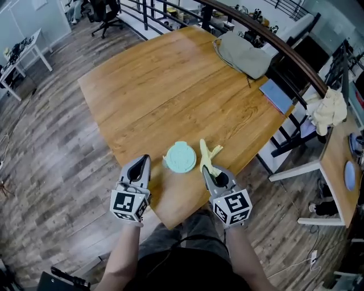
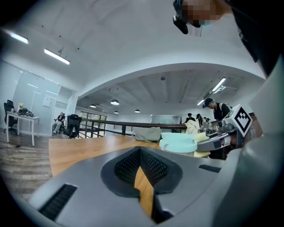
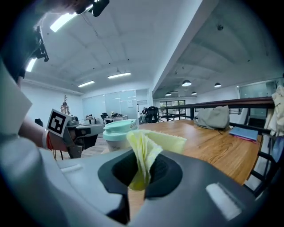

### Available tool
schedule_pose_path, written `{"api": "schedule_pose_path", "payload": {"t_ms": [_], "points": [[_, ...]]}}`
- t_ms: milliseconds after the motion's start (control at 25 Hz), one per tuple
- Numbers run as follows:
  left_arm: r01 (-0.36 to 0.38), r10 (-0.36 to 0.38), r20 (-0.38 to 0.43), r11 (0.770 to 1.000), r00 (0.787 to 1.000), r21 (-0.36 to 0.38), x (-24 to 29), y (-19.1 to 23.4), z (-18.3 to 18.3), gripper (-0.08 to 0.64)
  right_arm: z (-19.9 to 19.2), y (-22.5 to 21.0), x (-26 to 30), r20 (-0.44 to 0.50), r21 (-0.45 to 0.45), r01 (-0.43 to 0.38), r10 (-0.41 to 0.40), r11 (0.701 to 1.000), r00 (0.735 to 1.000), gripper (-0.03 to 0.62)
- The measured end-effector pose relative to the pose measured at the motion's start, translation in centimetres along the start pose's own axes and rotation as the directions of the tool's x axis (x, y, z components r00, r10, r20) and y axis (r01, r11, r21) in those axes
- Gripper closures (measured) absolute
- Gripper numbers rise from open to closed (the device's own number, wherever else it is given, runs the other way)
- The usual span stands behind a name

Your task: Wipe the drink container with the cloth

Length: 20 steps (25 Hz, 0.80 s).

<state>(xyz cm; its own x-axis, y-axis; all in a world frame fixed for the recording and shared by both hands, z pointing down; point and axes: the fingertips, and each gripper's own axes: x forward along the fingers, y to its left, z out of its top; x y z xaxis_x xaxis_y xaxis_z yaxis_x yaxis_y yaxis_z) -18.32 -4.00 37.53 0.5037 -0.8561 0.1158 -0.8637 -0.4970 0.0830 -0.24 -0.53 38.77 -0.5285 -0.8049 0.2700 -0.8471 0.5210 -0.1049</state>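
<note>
A drink container with a mint-green lid (image 1: pixel 180 157) stands near the front edge of the wooden table (image 1: pixel 170 85). It also shows in the left gripper view as the container (image 2: pixel 178 142) and in the right gripper view as the container (image 3: pixel 117 133). My right gripper (image 1: pixel 206 170) is shut on a yellow cloth (image 1: pixel 208 157), which sticks up from the jaws as the cloth (image 3: pixel 148 148), just right of the container. My left gripper (image 1: pixel 145 161) sits left of the container, shut with nothing between its jaws (image 2: pixel 141 165).
A grey bag (image 1: pixel 243 54) and a blue notebook (image 1: pixel 277 95) lie at the table's far right. A dark railing (image 1: pixel 267 40) runs behind. A second desk (image 1: pixel 341 165) with a cream cloth (image 1: pixel 329 111) stands at the right. Office chairs (image 1: pixel 105 14) are far off.
</note>
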Motion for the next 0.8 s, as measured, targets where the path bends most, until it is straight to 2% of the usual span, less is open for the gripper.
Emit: {"api": "schedule_pose_path", "payload": {"t_ms": [200,360,520,800], "points": [[-0.016,0.015,0.032,1.0,0.999,0.01,-0.3,0.2,2.1,0.563,1.4,-0.1,-1.5,0.058,-0.042,0.151,-0.148,0.988,0.987,0.569],[-0.011,0.011,0.077,1.0,0.997,0.0,-0.8,0.2,3.3,0.563,2.6,0.5,-2.5,0.095,-0.105,0.223,-0.214,0.969,0.972,0.569],[-0.024,0.026,0.107,1.0,0.994,-0.017,-1.1,0.9,4.5,0.563,4.0,0.9,-3.4,0.142,-0.121,0.259,-0.241,0.958,0.96,0.569],[-0.052,0.056,0.115,0.998,0.992,-0.036,-2.5,1.2,5.2,0.563,4.8,2.1,-4.7,0.165,-0.122,0.27,-0.248,0.955,0.954,0.571]]}}
